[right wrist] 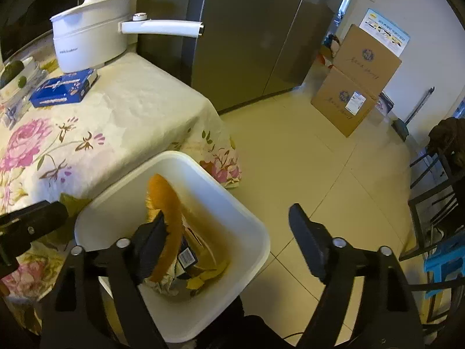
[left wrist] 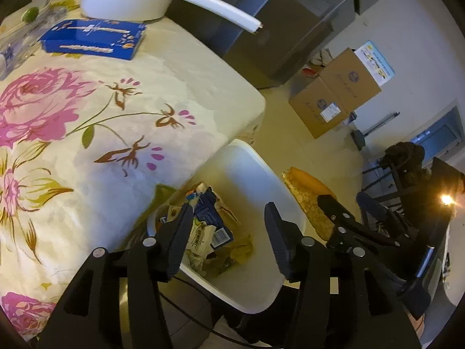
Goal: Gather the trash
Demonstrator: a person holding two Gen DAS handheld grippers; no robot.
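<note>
A white trash bin (left wrist: 255, 174) stands on the floor beside the table, also in the right wrist view (right wrist: 241, 226). It holds wrappers, a blue packet (left wrist: 212, 218) and yellow scraps (right wrist: 203, 279). My left gripper (left wrist: 229, 232) is open and empty above the bin. My right gripper (right wrist: 229, 250) is open over the bin; an orange sponge (right wrist: 167, 221) stands against its left finger, seemingly just released, and shows in the left wrist view (left wrist: 308, 200) by the right gripper's fingers (left wrist: 334, 209).
The table has a floral cloth (left wrist: 101, 145) with a blue box (left wrist: 93, 39), a white pot with a long handle (right wrist: 90, 32) and dishes. A grey fridge (right wrist: 247, 29) stands behind. Cardboard boxes (right wrist: 357, 84) and black chair frames (right wrist: 436, 189) stand on the tiled floor.
</note>
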